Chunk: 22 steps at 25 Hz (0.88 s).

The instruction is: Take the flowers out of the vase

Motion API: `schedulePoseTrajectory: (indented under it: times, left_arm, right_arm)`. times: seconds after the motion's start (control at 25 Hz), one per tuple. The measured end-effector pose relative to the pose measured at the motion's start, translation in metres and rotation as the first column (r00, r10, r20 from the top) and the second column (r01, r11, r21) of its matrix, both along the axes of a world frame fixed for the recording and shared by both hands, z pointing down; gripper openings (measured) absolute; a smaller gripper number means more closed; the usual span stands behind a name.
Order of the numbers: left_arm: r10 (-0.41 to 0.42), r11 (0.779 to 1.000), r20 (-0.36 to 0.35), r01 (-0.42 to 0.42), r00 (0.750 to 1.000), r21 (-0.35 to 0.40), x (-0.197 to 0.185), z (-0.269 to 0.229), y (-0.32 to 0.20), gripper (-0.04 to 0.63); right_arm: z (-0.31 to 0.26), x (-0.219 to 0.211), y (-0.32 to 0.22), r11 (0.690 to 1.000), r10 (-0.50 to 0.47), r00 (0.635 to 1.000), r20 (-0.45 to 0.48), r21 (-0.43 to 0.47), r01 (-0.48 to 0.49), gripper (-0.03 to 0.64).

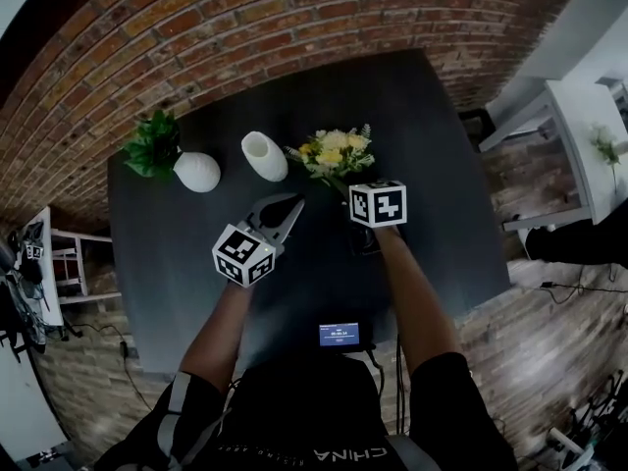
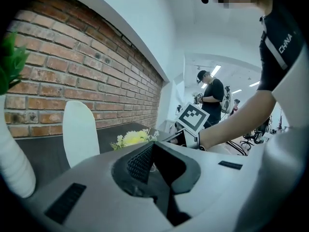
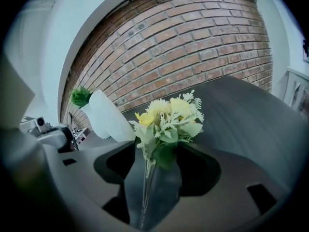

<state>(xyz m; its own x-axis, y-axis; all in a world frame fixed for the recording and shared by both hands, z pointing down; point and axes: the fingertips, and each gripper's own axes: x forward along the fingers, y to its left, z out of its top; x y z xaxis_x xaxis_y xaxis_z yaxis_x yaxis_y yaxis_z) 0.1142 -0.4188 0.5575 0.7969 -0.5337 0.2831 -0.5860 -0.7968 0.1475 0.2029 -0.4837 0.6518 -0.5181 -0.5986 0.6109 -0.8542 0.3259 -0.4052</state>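
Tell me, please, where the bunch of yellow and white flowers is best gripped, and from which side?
Grip the flower bunch by its thin, gathered stems just below the blooms, not by the wide, soft heads. Come from the stem end, the person's side: the blooms point toward the brick wall, and the stems trail back between the open jaws of the right hand-held gripper.

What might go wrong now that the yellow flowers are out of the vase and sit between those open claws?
1. The flowers sit loose between the open jaws of the right gripper; drawing it back carelessly might drag or scatter them.
2. The shut left gripper points towards the empty white vase close by; a nudge forward could tip it.
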Motion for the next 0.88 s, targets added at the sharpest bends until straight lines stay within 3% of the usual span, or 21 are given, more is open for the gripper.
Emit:
schedulePoseTrajectory:
  times: [0.32,0.56,0.88]
  left_arm:
    - [-0.012,1.000,-0.035,0.013,0.999,0.029,-0.013,-0.022,0.016,0.003]
    - [-0.016,0.998,-0.078,0.020,0.997,0.053,-0.024,-0.040,0.037,0.003]
    - [-0.067,0.994,-0.112,0.076,0.991,0.080,-0.050,-0.061,0.059,0.003]
  right_arm:
    - [-0.041,0.007,0.031,0.999,0.022,1.000,0.016,0.040,-0.023,0.242]
    - [-0.100,-0.020,0.076,0.986,-0.040,0.997,0.070,0.165,0.028,0.241]
    - [-0.165,-0.054,0.115,0.944,-0.123,0.987,0.099,0.320,0.085,0.235]
